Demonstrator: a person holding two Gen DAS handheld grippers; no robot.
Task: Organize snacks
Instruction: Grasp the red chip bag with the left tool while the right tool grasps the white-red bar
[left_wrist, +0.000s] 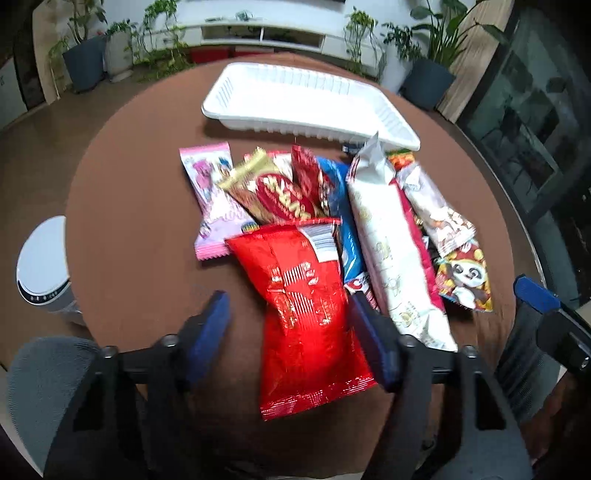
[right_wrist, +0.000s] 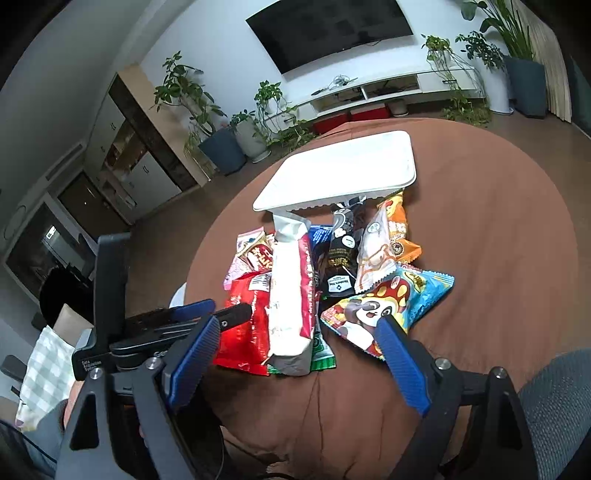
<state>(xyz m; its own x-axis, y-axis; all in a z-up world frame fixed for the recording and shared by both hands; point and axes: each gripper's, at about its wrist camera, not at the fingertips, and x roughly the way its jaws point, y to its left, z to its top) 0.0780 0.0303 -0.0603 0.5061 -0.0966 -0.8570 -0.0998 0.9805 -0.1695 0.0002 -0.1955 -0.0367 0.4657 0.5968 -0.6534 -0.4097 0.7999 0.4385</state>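
1. Left gripper (left_wrist: 288, 314): jaws apart, straddling red foil bag (left_wrist: 306, 314), not pressing.
2. Right gripper (right_wrist: 299, 332): jaws wide, nothing between.
3. Red foil bag: nearest in snack pile; probably light, crinkly, slippery; pinch mid-body.
4. White tray (left_wrist: 295, 122): beyond the pile.

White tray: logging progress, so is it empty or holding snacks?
Empty: the white tray shows a bare floor; every packet lies on the table before it.
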